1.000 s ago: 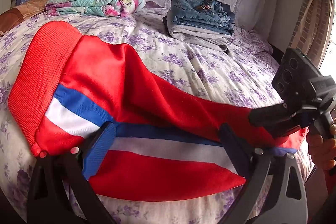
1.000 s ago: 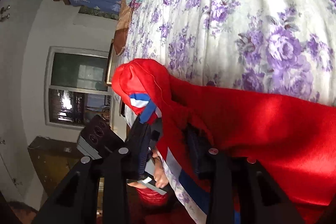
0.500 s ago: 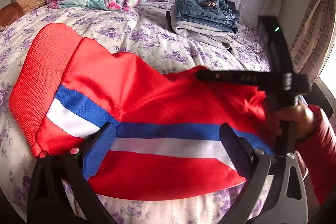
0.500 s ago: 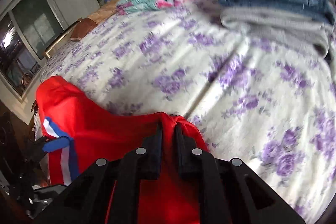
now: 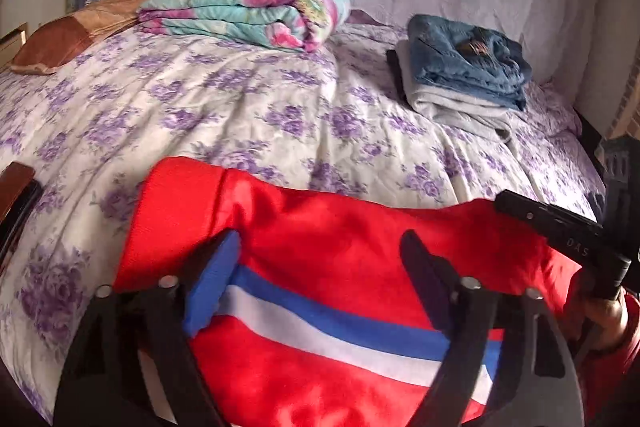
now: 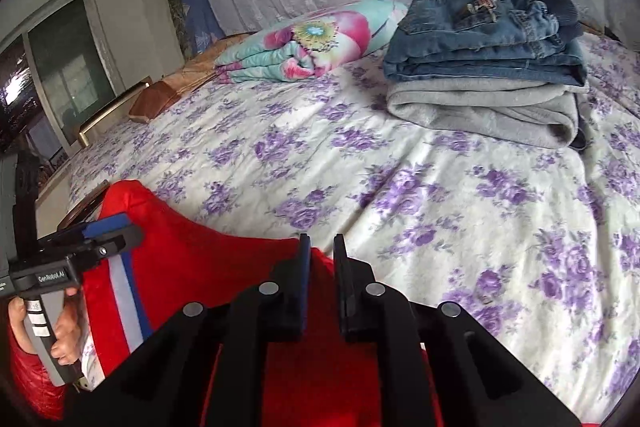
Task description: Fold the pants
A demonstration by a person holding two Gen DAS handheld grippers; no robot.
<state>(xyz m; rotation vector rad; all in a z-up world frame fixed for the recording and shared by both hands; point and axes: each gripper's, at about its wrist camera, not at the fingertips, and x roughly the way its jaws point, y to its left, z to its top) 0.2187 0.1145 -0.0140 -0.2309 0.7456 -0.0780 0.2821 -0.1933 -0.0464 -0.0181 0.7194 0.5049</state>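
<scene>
Red pants (image 5: 340, 251) with a blue and white side stripe lie on the near edge of the bed. In the left wrist view my left gripper (image 5: 320, 251) is wide open, its fingers resting over the stripe, holding nothing. My right gripper (image 6: 320, 247) is shut on a fold of the red pants (image 6: 208, 263), lifted slightly above the bed. The right gripper also shows at the right edge of the left view (image 5: 560, 227). The left gripper shows at the left in the right view (image 6: 80, 247).
The bed has a white sheet with purple flowers (image 5: 240, 107). A stack of folded jeans and grey pants (image 5: 464, 79) sits at the back right. A folded floral blanket (image 5: 248, 11) lies at the back. A window (image 6: 52, 67) is at the left.
My right gripper has carried the pinched leg end over toward the waistband side. The left view has lifted and pulled back; the waistband now appears closer to its fingers.
</scene>
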